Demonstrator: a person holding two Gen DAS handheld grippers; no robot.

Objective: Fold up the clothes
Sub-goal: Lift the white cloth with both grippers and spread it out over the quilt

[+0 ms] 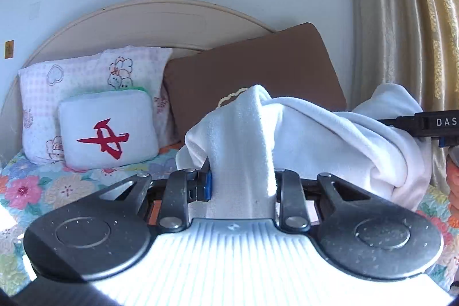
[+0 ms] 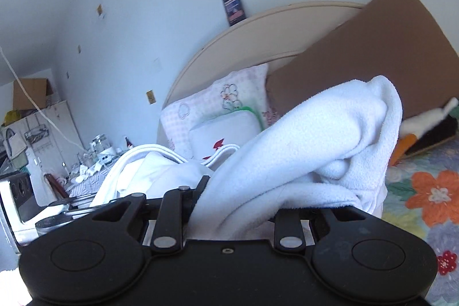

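Note:
A white fleece garment [image 1: 315,128] hangs in the air between my two grippers, above the floral bedspread [image 1: 34,185]. My left gripper [image 1: 242,177] is shut on a bunched fold of it; the cloth drapes over the fingers and hides the tips. My right gripper [image 2: 238,202] is shut on another part of the same garment [image 2: 315,134], which piles over its fingers. In the left wrist view the right gripper's black finger [image 1: 424,124] enters from the right edge, gripping the cloth.
A white pillow with a red character [image 1: 109,128], a pink floral pillow [image 1: 86,76] and a brown cushion [image 1: 258,76] lean on the curved headboard [image 1: 160,10]. Beige curtains [image 1: 401,19] hang at right. A cluttered side table [image 2: 86,162] stands left of the bed.

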